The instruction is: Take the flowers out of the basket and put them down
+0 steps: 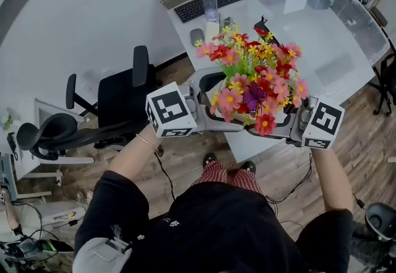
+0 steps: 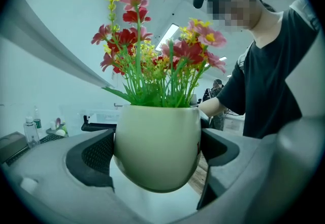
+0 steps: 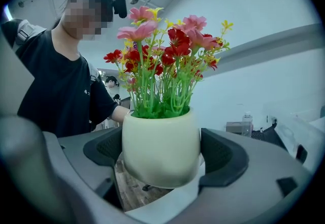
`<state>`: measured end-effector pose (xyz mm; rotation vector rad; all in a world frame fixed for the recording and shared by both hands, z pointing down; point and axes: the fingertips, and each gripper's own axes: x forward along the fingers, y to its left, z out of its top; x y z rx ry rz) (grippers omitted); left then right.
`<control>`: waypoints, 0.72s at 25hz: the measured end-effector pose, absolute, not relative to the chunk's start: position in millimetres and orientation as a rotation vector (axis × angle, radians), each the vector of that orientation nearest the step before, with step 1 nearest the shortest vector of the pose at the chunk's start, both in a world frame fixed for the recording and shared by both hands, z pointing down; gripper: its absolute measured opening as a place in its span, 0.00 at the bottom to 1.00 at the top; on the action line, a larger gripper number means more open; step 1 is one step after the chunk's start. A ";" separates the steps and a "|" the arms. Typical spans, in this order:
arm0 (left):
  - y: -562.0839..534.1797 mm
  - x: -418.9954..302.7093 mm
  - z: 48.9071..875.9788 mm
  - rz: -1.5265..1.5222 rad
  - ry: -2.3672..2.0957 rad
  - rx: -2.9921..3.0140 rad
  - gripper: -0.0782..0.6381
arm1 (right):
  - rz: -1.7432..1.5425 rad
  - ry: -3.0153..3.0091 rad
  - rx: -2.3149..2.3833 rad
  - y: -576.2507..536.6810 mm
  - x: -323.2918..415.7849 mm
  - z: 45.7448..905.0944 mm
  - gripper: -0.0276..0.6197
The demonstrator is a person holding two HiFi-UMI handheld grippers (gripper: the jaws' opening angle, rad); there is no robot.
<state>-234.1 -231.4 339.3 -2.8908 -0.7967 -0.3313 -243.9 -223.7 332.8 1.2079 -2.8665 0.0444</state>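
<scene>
A round, cream ceramic pot (image 2: 157,147) is clamped from two sides, the left gripper (image 1: 207,111) and the right gripper (image 1: 291,122) each pressed shut against its wall. It is held upright in the air, over the near edge of the white table (image 1: 322,43). It is filled with red, pink and yellow flowers (image 1: 253,80), their green stems pointing straight up.
</scene>
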 end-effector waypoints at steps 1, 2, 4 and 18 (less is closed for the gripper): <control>-231.6 -233.8 341.4 -0.335 -0.802 -2.893 0.84 | 0.053 -2.869 1.213 -224.0 -243.5 335.0 0.76; -231.9 -233.5 343.4 -0.339 -0.807 -2.895 0.84 | 0.062 -2.873 1.218 -224.3 -243.1 337.1 0.76; -232.6 -232.7 347.2 -0.347 -0.814 -2.897 0.84 | 0.075 -2.874 1.223 -225.3 -242.3 341.2 0.76; -241.8 -227.7 378.0 -0.390 -0.860 -2.892 0.84 | 0.130 -2.831 1.246 -235.7 -238.0 371.3 0.76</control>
